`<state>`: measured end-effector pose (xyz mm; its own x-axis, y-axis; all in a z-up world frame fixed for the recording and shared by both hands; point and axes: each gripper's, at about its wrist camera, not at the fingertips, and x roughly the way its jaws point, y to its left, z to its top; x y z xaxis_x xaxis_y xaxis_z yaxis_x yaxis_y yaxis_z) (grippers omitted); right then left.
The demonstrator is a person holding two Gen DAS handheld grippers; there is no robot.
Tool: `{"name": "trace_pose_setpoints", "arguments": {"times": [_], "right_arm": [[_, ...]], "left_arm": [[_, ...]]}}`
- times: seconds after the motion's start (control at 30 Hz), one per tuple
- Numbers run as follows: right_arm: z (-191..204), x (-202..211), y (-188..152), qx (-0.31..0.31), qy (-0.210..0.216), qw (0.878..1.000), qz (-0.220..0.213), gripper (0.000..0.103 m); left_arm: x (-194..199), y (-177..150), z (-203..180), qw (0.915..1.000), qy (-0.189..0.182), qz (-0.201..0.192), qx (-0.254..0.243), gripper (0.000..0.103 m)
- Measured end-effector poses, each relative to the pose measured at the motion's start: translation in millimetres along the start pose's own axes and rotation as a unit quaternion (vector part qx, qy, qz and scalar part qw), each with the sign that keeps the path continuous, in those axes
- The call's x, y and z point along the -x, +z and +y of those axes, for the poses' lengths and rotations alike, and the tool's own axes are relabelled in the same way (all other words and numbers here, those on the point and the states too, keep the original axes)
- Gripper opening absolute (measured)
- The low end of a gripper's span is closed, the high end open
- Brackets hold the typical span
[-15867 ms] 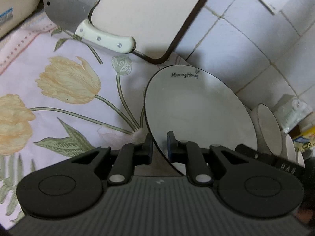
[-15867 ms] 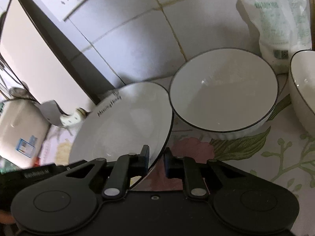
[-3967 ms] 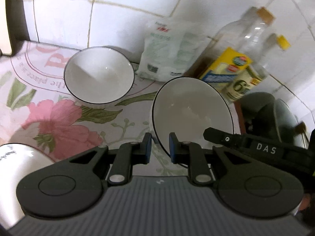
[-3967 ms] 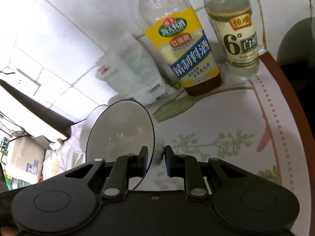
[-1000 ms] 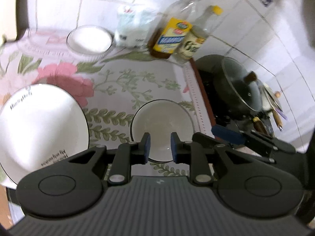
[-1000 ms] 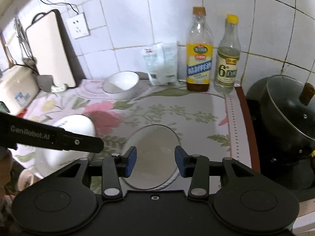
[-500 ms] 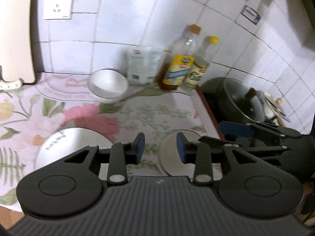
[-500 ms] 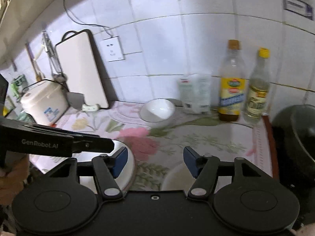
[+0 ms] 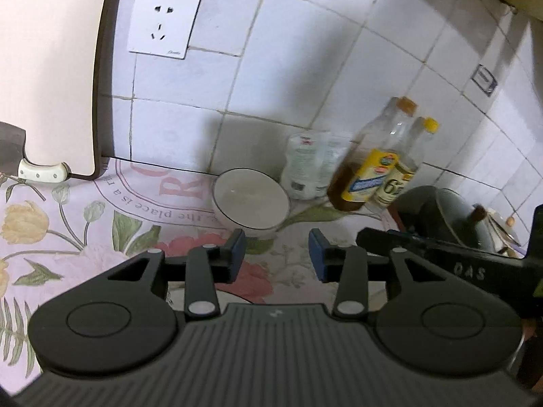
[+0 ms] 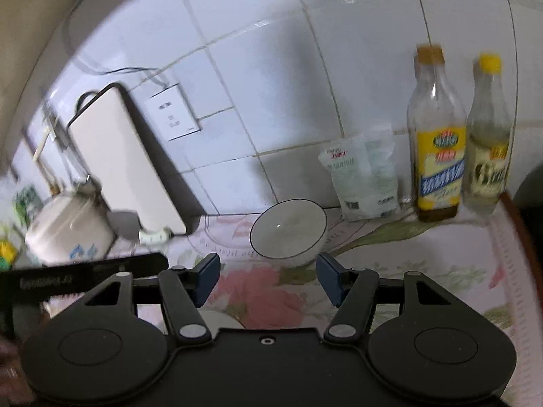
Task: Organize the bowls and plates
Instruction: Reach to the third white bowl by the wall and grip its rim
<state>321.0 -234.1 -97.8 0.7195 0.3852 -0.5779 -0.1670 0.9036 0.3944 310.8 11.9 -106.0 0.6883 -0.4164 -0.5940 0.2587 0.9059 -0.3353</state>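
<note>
A white bowl with a dark rim (image 9: pixel 251 200) stands on the floral tablecloth by the tiled wall; it also shows in the right wrist view (image 10: pixel 288 227). My left gripper (image 9: pixel 276 254) is open and empty, above the cloth and short of the bowl. My right gripper (image 10: pixel 268 276) is open and empty, also short of the bowl. A sliver of white plate (image 9: pixel 176 293) shows under the left fingers, and another sliver of plate (image 10: pixel 220 322) shows under the right gripper. The right gripper's body (image 9: pixel 441 261) crosses the left view at right.
A salt bag (image 10: pixel 366 176), a yellow-label bottle (image 10: pixel 437 156) and a vinegar bottle (image 10: pixel 488 156) line the wall. A cutting board (image 10: pixel 125 162) and a cleaver (image 9: pixel 40 171) lean at left. A rice cooker (image 10: pixel 68 227) stands far left, a lidded pot (image 9: pixel 441 217) at right.
Both grippers have let go of the second bowl, opened wider and lifted, tilting up toward the wall. The plate and second bowl have dropped below the frames.
</note>
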Motion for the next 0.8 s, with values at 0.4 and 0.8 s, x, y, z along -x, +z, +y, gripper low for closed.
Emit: {"name": "trace_pose_setpoints", "arguments": {"times": [0.4, 0.8], "right_arm": [[-29.7, -100.2, 3.3, -0.123, -0.024, 0.992, 0.023, 0.068], [-53.0, -155.2, 6.2, -0.160, -0.059, 0.982, 0.077, 0.052]], "left_arm": [[-106.2, 18.0, 46.0, 0.9984, 0.033, 0.030, 0.033, 0.041], [-172.9, 30.7, 42.7, 0.9944, 0.060, 0.088, 0.006, 0.040]]}}
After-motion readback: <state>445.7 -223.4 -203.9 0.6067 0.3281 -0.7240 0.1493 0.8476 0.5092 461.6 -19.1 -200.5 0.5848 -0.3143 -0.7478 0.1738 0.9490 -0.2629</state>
